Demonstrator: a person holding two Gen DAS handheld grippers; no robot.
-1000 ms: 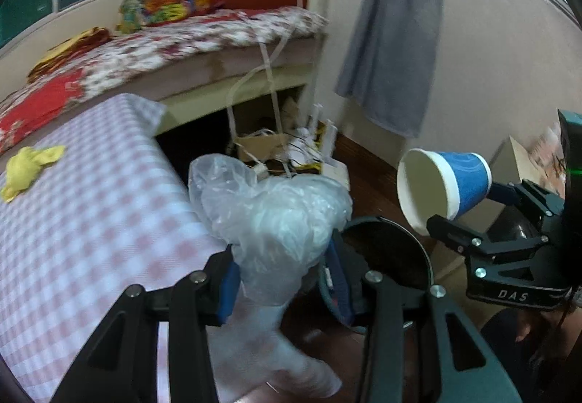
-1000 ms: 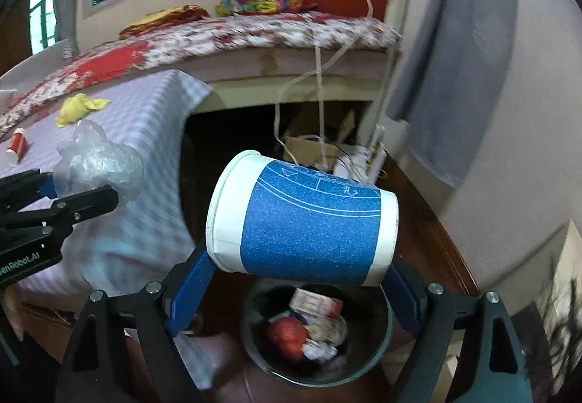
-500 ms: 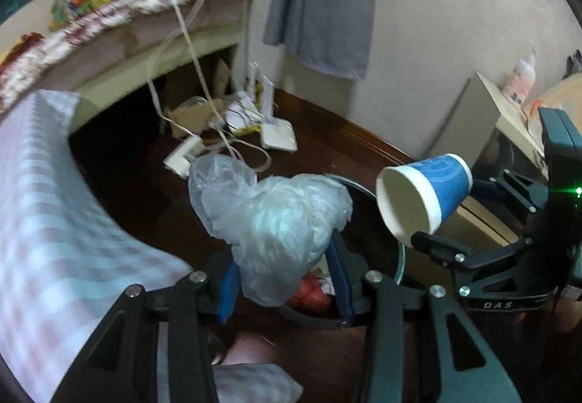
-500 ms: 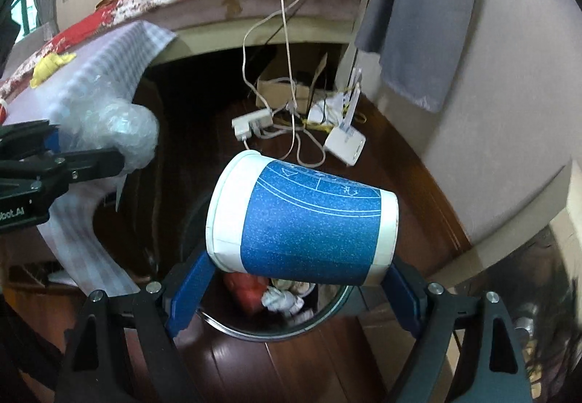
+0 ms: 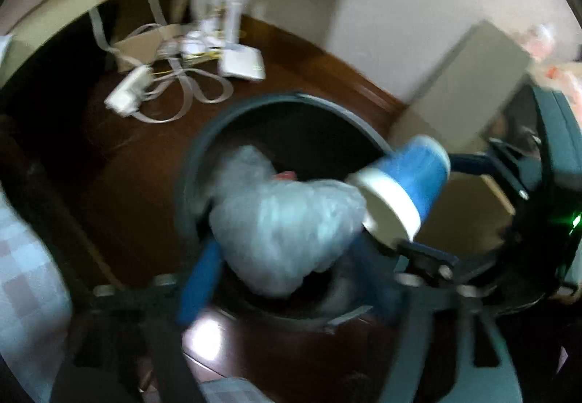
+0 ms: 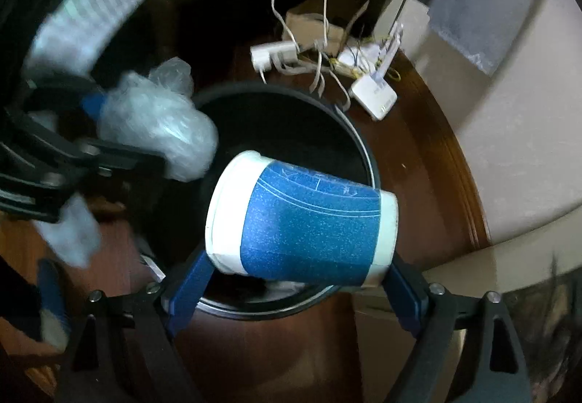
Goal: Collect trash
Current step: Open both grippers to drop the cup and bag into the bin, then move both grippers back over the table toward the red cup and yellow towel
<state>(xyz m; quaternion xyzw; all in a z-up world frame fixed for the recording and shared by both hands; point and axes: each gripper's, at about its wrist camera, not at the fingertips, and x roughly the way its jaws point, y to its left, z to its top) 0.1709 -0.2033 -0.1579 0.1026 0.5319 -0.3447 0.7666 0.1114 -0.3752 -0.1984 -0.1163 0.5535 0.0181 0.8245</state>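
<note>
While both grippers are tilted steeply down over the round dark bin point(image 6: 363, 162) on the brown wooden floor point(image 6: 429, 155), the blue-and-white paper cup point(image 6: 302, 217) is seen lying on its side between the jaws of the right gripper point(image 6: 291, 283). The cup's long axis runs left to right in the right wrist view, its wide white-rimmed mouth pointing left and its narrower base pointing right. Its wall is smooth, tapered paper with a speckled blue band and thin white lines. The right jaws have just been opening and are spread wide; the cup sits between the blue pads, and whether the pads still press on it cannot be told.

In the left wrist view a crumpled, translucent plastic bag point(image 5: 283, 221), soft and wrinkled in shape, is seen between the blue pads of the left gripper point(image 5: 287, 279), above the bin's mouth. The left jaws have just been opening and stand apart; a grip on the bag cannot be confirmed through the motion blur. The bag lies just left of the cup, apparently touching its rim.

Beyond the bin, a white power strip point(image 5: 127, 95), looped flat cables point(image 5: 196, 90) and a white router point(image 6: 374, 97) lie on the floor near a pale wall point(image 6: 516, 162). A checked cloth point(image 5: 25, 268) is seen at the near left.
</note>
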